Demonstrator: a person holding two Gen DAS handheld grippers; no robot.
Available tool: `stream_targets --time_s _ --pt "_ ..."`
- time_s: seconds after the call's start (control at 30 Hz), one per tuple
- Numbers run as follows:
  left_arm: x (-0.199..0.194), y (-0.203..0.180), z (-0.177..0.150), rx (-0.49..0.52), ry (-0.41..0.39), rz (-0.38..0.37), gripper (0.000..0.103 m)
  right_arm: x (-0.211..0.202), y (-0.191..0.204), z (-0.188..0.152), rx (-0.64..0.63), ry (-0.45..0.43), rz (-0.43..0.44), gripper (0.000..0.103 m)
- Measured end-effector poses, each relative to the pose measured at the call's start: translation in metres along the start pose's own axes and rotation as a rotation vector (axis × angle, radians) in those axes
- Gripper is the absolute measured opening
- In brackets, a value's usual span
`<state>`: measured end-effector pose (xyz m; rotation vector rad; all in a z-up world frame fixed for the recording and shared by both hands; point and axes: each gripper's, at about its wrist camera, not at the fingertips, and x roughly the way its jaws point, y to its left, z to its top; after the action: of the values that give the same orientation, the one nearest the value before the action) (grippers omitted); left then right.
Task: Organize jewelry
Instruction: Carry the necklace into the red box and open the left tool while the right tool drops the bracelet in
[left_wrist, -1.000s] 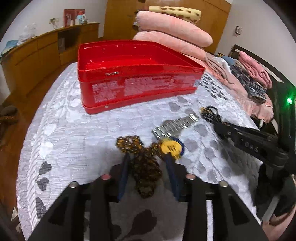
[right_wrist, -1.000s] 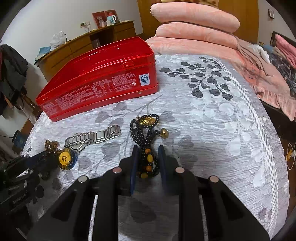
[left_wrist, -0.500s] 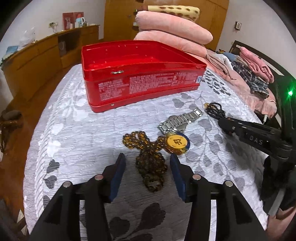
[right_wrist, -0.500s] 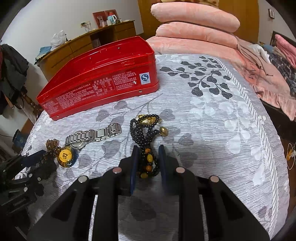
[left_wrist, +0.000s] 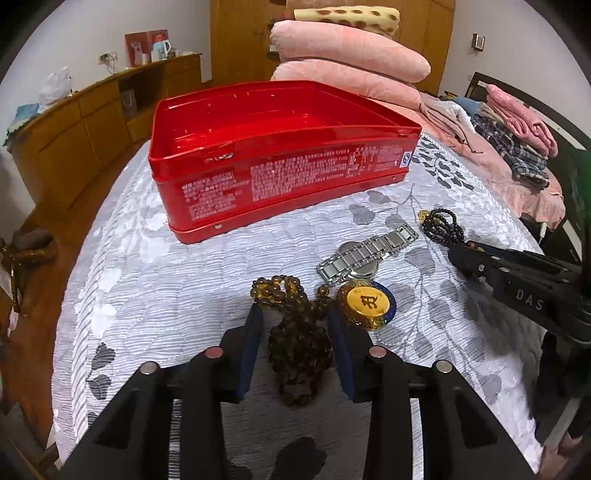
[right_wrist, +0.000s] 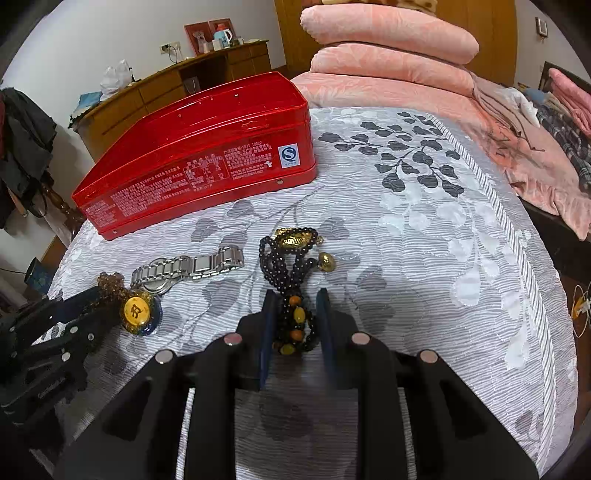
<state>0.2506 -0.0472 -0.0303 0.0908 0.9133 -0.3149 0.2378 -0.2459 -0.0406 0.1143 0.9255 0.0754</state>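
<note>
A brown bead bracelet (left_wrist: 299, 350) lies on the grey leaf-patterned bedspread (left_wrist: 155, 288), between the blue pads of my left gripper (left_wrist: 294, 312). The jaws are closing around it, with a sliver of cloth still showing beside the left pad. Its yellow disc charm (left_wrist: 367, 302) rests just right of the right finger. My right gripper (right_wrist: 296, 293) is shut on the black bead bracelet (right_wrist: 288, 258), whose orange beads sit between the pads. A steel watch (left_wrist: 369, 254) lies between the two bracelets. The open red tin (left_wrist: 280, 177) stands behind everything.
Pink pillows (left_wrist: 347, 55) are stacked at the head of the bed, and folded clothes (left_wrist: 517, 125) lie at the right. A wooden sideboard (left_wrist: 92, 122) runs along the left wall. The bedspread's edge (right_wrist: 532, 295) drops off on the right.
My left gripper drew back a little with wider jaws, then narrowed them around the brown beads. The right gripper and the black beads have not moved.
</note>
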Motion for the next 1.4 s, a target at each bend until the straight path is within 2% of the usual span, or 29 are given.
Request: stream_targets --time_s 0.1,0.23,0.5,0.7,0.97,1.1,1.4 --pt "-0.002 -0.003 -0.001 0.001 -0.009 0.002 0.024 0.000 0.000 0.000 -0.001 0.000 -0.001 0.022" --pt "-0.005 -0.002 -0.002 -0.031 -0.022 -0.014 0.020 0.000 0.002 0.000 -0.014 -0.001 -0.011 0.019" --pt "-0.026 0.011 -0.010 -0.115 -0.073 -0.050 0.020 -0.016 -0.001 -0.005 -0.011 -0.022 0.006 0.014" --pt "-0.041 0.011 -0.008 -0.130 -0.115 -0.070 0.019 -0.040 0.000 -0.008 -0.018 -0.061 0.030 0.014" --pt "-0.061 0.011 0.005 -0.137 -0.187 -0.065 0.019 -0.060 0.008 0.004 -0.031 -0.105 0.061 0.014" --pt "-0.070 0.012 0.011 -0.134 -0.220 -0.035 0.019 -0.061 0.013 0.010 -0.029 -0.115 0.064 0.014" --pt "-0.074 0.016 0.027 -0.134 -0.241 -0.018 0.019 -0.066 0.028 0.027 -0.069 -0.136 0.059 0.014"
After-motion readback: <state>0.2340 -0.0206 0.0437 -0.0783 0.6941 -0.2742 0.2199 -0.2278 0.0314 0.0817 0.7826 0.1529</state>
